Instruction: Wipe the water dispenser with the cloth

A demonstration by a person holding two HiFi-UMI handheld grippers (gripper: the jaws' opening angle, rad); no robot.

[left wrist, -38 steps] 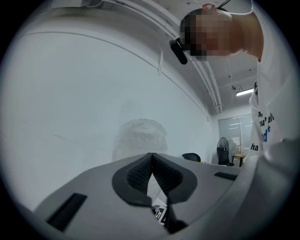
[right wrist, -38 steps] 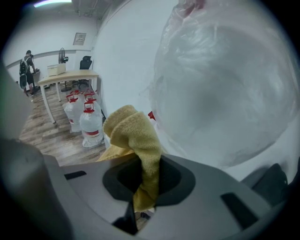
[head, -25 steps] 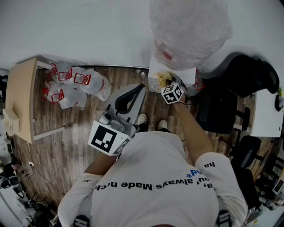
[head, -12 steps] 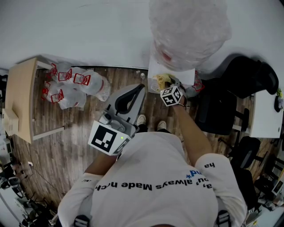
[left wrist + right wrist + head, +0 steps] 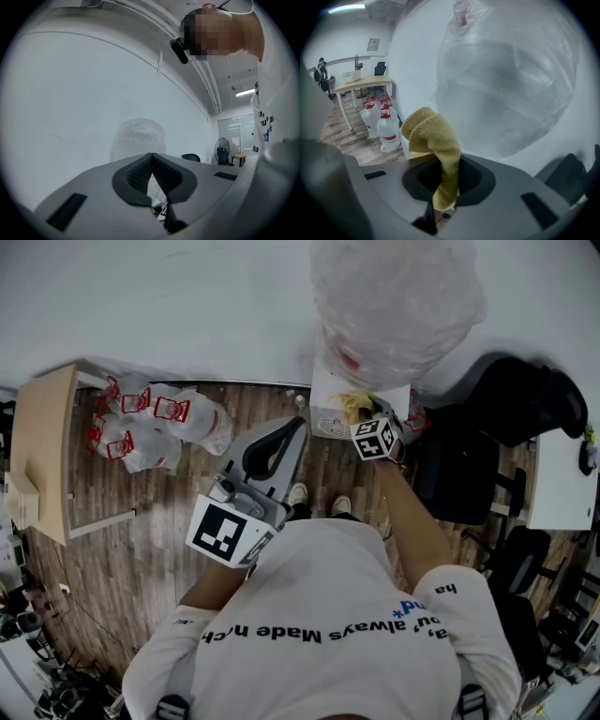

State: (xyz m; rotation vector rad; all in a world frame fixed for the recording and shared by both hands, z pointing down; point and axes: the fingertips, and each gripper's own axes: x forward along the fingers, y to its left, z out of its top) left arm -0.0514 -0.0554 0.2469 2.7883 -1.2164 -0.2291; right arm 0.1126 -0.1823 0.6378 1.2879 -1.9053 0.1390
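Note:
The white water dispenser (image 5: 328,390) stands against the wall, and the big bottle (image 5: 398,306) on top of it is wrapped in clear plastic. My right gripper (image 5: 364,416) is shut on a yellow cloth (image 5: 352,405) and holds it against the dispenser's upper front, just under the bottle. In the right gripper view the cloth (image 5: 433,136) bunches up out of the right gripper (image 5: 446,174), with the wrapped bottle (image 5: 506,79) close behind. My left gripper (image 5: 292,430) is held away to the left, shut and empty. The left gripper (image 5: 152,161) faces the wall.
Several water jugs with red caps (image 5: 155,423) lie on the wood floor to the left, beside a light wooden table (image 5: 42,446). A black office chair (image 5: 506,427) stands right of the dispenser, with a white desk (image 5: 558,479) further right. A fan (image 5: 221,151) stands in the distance.
My right gripper has slid a little to the right along the dispenser with the cloth. The left gripper has stayed where it was.

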